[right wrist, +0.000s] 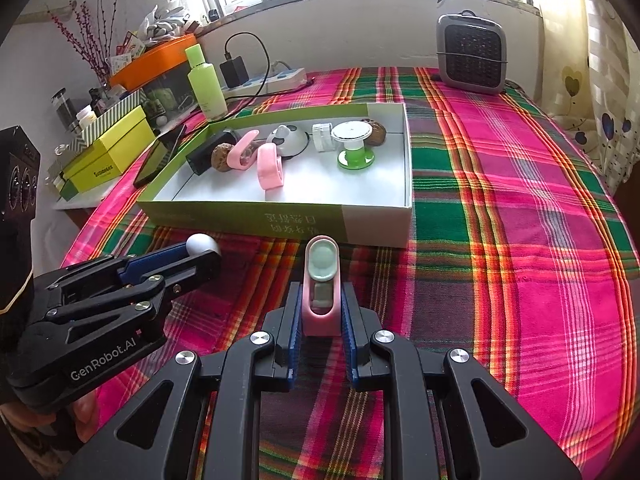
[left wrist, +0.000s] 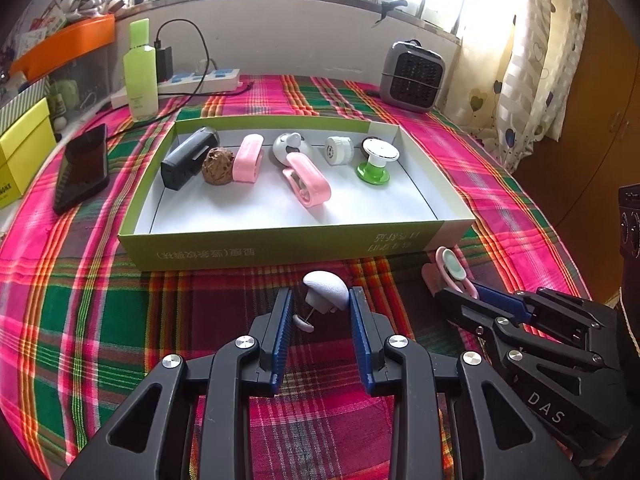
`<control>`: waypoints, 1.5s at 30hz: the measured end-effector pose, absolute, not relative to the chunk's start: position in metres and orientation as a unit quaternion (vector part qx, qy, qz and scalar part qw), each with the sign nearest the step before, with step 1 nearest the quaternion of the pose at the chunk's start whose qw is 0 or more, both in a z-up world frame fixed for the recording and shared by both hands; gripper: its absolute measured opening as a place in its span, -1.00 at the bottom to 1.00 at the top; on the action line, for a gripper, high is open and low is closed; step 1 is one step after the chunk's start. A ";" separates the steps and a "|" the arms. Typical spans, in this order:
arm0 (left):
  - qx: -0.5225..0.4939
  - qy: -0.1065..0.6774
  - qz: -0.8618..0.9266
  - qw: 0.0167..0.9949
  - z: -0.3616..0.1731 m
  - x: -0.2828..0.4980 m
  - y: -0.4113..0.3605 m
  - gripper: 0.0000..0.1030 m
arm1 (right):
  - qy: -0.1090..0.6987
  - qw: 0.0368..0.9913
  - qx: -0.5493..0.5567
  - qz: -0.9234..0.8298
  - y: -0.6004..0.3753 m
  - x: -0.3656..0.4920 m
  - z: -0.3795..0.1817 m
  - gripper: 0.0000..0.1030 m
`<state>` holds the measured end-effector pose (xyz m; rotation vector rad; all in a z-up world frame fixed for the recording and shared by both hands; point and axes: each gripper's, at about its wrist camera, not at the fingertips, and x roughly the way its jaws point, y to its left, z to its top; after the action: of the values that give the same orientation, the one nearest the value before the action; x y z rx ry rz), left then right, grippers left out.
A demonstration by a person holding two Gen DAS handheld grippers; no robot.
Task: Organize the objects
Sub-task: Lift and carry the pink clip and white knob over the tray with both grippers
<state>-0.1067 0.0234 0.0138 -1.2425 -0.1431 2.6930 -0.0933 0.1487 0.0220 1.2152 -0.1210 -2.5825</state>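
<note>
Left wrist: plaid-cloth table [left wrist: 100,320] by a window, green box [left wrist: 280,246] ahead. Left claw [left wrist: 320,304] narrow around a white knob [left wrist: 326,290], contact looks one-sided; it could tip out on lifting.

Right wrist: right claw [right wrist: 320,312] clamped on a pink clip [right wrist: 320,280] just before the box; a low carry could snag the wall.

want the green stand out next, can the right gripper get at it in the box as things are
Probably not yet. The right gripper is shut on a pink clip, so its jaws are taken. The green stand itself stands upright and clear from above in the open box.
</note>
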 end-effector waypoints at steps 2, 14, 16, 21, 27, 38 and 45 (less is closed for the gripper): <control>-0.414 -0.047 0.905 0.085 0.015 -0.106 0.022 -0.49 | -0.045 0.146 0.420 -0.894 0.148 -0.093 0.022 -0.64; -0.401 -0.046 0.911 0.087 0.025 -0.102 0.017 -0.49 | -0.050 0.163 0.405 -0.898 0.144 -0.089 0.034 -0.64; -0.397 -0.046 0.912 0.087 0.027 -0.102 0.016 -0.49 | -0.053 0.168 0.401 -0.899 0.142 -0.087 0.037 -0.64; -0.390 -0.047 0.915 0.087 0.034 -0.102 0.013 -0.49 | -0.048 0.173 0.389 -0.904 0.138 -0.086 0.046 -0.64; -0.381 -0.047 0.919 0.086 0.043 -0.106 0.010 -0.49 | -0.044 0.171 0.381 -0.908 0.138 -0.088 0.054 -0.64; -0.383 -0.052 0.919 0.085 0.051 -0.125 0.003 -0.49 | -0.032 0.160 0.373 -0.913 0.137 -0.106 0.064 -0.64; -0.388 -0.058 0.916 0.083 0.050 -0.140 -0.002 -0.49 | -0.024 0.154 0.373 -0.915 0.136 -0.123 0.064 -0.64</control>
<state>-0.1402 -0.0018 0.0498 -1.1591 -0.1717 2.7345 -0.1228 0.1361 0.0642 1.0681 -0.0698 -2.6227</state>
